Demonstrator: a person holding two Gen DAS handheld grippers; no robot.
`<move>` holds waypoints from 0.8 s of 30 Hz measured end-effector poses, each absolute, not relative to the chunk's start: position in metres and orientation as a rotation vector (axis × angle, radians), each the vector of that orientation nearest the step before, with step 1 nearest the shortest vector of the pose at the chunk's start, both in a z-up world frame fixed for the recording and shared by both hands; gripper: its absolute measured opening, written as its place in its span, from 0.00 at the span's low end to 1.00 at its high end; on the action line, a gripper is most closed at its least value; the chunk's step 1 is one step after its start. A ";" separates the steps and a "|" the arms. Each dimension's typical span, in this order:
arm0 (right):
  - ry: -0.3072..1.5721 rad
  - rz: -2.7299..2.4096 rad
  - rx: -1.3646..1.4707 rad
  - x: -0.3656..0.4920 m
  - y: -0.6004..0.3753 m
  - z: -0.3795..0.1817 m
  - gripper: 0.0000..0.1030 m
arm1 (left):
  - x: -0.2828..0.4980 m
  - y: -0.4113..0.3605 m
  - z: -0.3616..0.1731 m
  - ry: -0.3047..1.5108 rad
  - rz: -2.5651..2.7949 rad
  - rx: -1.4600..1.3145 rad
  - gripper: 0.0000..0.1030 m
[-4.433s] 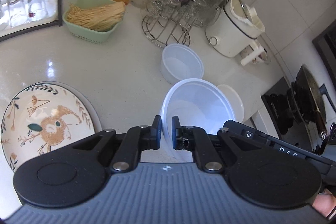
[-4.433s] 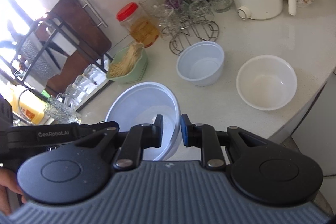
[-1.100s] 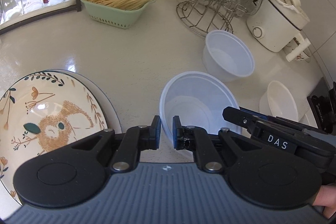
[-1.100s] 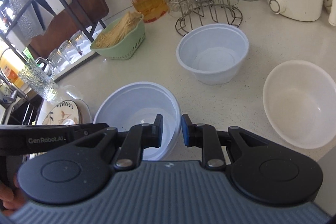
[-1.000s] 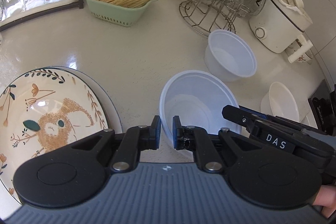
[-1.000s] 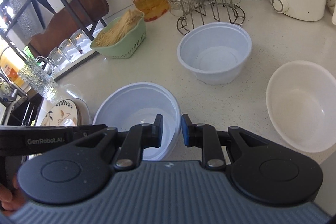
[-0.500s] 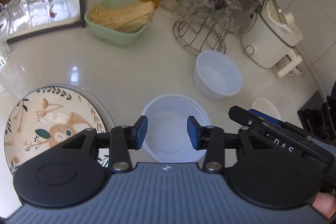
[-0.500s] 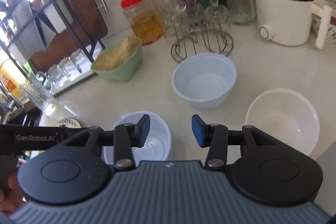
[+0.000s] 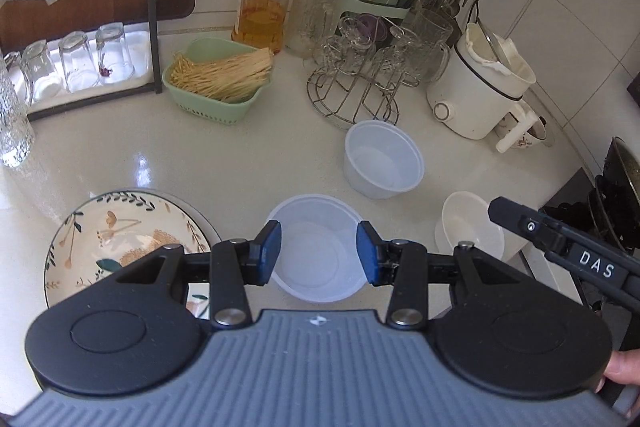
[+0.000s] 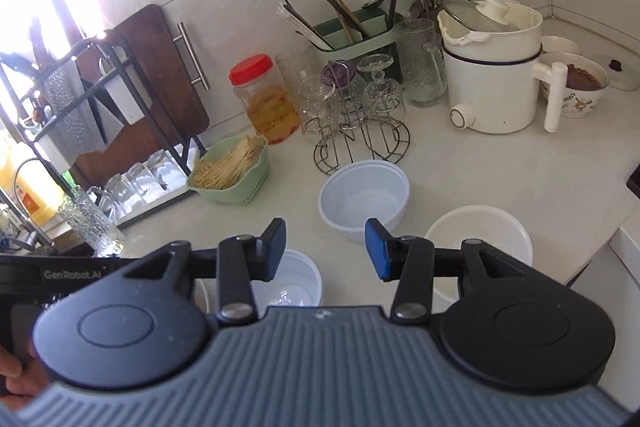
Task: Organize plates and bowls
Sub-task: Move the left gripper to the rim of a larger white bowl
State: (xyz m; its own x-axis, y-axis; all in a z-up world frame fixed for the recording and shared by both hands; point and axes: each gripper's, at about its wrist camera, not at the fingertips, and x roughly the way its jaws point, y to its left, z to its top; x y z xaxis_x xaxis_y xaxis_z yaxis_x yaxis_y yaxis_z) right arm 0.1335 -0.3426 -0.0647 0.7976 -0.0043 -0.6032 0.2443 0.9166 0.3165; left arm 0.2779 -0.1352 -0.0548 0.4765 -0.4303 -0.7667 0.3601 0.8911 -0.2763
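Fingers (image 9: 269, 253) of my left gripper (image 9: 319, 251) and right gripper (image 10: 326, 249) spread, empty; big bowl (image 9: 318, 255) parked beside floral plate (image 9: 120, 239), ready for stacking.

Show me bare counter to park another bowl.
Bare counter lies between the green basket, floral plate and deep plastic bowl. It is crowded at the back, around the glass rack and cooker.

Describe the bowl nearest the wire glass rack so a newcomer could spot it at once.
Find the white electric cooker at the back of the counter, then the wire glass rack beside it. Directly in front of the rack stands a translucent plastic bowl; it is deeper and steeper-sided than the two other bowls nearer the counter's front edge.
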 end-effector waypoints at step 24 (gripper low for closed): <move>0.640 -0.291 0.387 0.109 -0.456 -0.099 0.45 | 0.277 -0.286 -0.090 0.984 -0.643 0.026 0.54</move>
State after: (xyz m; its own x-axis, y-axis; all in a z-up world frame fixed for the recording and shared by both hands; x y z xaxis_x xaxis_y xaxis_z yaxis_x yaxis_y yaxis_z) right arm 0.1090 -0.4563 -0.0995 0.7660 -0.1433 -0.6267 0.3780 0.8889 0.2587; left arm 0.2768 -0.2855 -0.0898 0.3848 -0.4934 -0.7800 0.5162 0.8157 -0.2613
